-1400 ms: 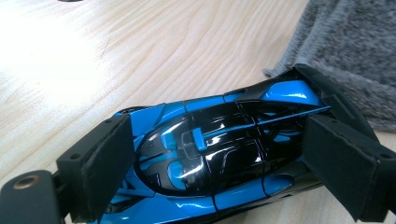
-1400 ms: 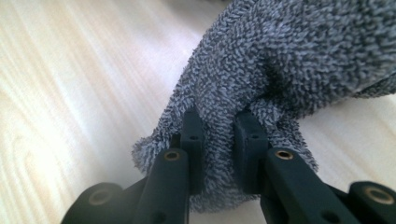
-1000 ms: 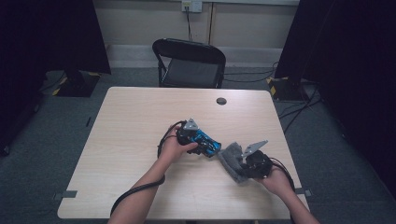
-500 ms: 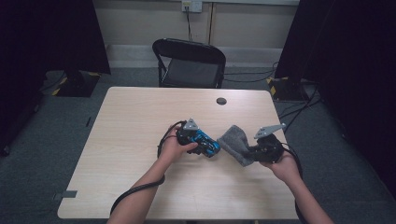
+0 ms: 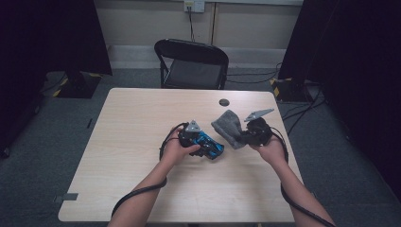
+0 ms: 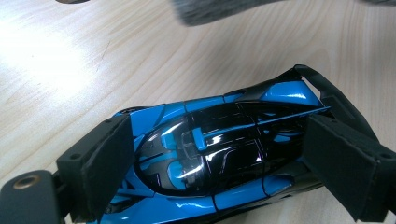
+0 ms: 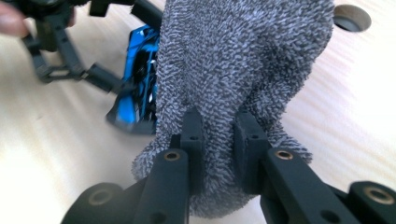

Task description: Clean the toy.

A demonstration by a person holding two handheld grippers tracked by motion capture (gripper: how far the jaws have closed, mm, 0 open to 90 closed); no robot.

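Toy car pinned in my left claw, grey cloth lifted in my right.

Beyond my right gripper (image 5: 242,137) a small round hole (image 5: 223,102) sits in the table (image 5: 132,142), and a black folding chair (image 5: 191,64) stands past the far edge; I can read no writing anywhere. My left gripper (image 6: 219,158) has its 2 pads spread wide and pressed on both ends of the blue-and-black toy car (image 6: 210,158), which rests on the tabletop. My right gripper's jaws are nearly together, pinching the grey cloth (image 7: 243,84), which hangs up just beside the car.
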